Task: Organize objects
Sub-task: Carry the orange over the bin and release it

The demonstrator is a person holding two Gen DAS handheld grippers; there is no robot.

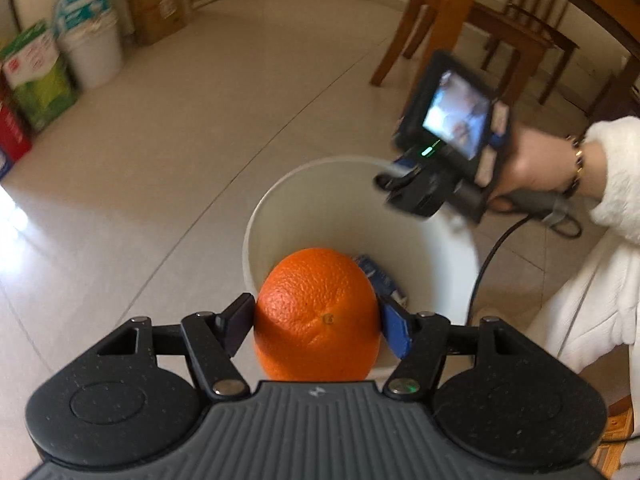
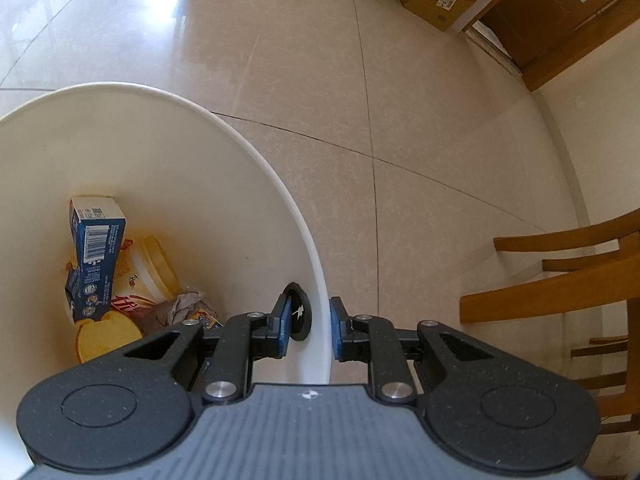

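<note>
Over bucket (image 1: 280, 208): L gripper (image 1: 318, 320) clamps orange (image 1: 316, 312); R gripper (image 2: 310, 328) prob. pinches rim.

bright daylight | floor (image 2: 168, 8) glare | left view motion-blurred | fisheye edges bent

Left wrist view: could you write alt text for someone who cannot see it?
A handheld left tool grips an orange above a white bucket on a tiled floor. The right tool, in a white-sleeved hand, is at the bucket's rim.
</note>
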